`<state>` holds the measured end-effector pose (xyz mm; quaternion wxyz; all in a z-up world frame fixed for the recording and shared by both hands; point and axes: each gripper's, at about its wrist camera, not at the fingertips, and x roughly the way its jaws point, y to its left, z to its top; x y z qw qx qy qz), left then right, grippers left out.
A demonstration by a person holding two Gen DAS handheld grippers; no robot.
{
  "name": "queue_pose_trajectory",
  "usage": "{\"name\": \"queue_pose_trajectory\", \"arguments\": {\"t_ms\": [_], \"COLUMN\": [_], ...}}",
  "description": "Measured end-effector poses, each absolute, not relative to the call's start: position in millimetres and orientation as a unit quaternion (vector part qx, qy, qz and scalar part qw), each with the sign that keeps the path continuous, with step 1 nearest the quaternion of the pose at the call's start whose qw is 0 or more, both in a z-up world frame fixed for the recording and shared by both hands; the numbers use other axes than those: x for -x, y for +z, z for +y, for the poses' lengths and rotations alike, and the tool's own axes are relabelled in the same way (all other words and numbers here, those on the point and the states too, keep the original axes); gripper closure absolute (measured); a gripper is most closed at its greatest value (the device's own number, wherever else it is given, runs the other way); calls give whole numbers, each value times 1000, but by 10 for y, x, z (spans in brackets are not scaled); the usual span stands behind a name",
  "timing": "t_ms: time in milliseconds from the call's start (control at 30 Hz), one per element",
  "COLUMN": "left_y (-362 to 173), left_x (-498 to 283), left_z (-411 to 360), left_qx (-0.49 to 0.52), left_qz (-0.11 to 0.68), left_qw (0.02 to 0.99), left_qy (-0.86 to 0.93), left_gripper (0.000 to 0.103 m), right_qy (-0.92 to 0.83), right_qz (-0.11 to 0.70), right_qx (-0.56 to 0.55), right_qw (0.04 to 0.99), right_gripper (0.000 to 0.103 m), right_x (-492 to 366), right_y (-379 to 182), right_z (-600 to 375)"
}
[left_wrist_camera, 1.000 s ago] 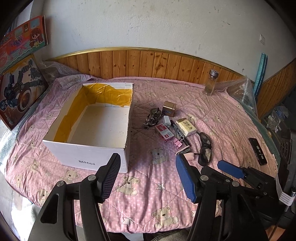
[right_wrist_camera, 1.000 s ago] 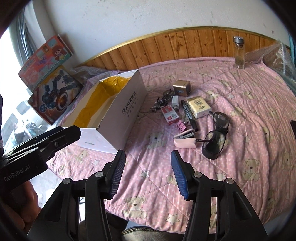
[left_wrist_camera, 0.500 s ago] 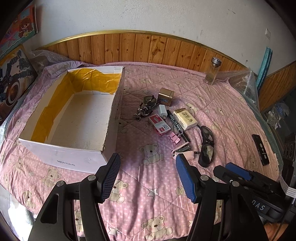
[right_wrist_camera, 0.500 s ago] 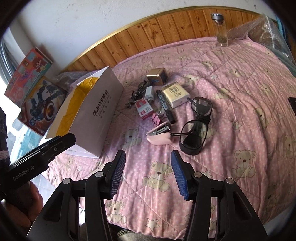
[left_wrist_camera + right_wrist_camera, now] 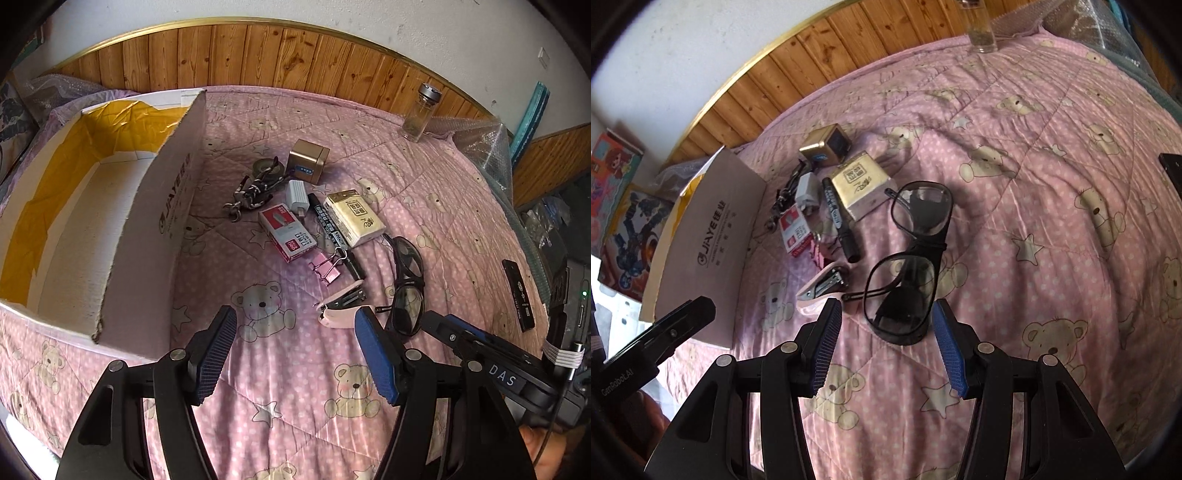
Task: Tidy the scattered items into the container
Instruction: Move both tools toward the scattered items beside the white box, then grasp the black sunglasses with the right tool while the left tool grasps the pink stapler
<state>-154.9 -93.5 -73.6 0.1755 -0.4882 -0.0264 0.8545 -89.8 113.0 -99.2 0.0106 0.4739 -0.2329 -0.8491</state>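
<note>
right gripper (image 5: 882, 345) nearer glasses (image 5: 908, 266), lower

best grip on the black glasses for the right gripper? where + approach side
Probably the near lens rim of the black glasses, from above. They lie flat on the quilt with folded temples, one lens toward the open right gripper, already lined up between its fingers. Close across that lens's width. Avoid the thin bridge, and the pink stapler just left.
</note>
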Motion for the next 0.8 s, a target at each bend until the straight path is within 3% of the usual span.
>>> {"name": "queue_pose_trajectory", "arguments": {"t_ms": [333, 467, 567, 800], "left_y": [-1225, -1505, -1549, -1636], "left_x": [1944, 2050, 2121, 2399], "left_z": [-545, -524, -589, -670], "left_qx": [518, 544, 539, 528], "left_qz": [-19, -11, -27, 2], "left_qw": [205, 187, 180, 121], "left_qy": [830, 818, 822, 841], "left_gripper": [34, 33, 19, 21], "right_qy": [-829, -835, -843, -855], "right_qz": [-259, -221, -191, -164], "right_qx": [-495, -504, -502, -492], "right_qw": [14, 21, 24, 13], "right_gripper": [48, 56, 63, 64], "right_x": [1410, 1556, 1621, 1616], "right_y": [-1312, -1355, -1360, -1283], "right_z": [1374, 1311, 1259, 1372]}}
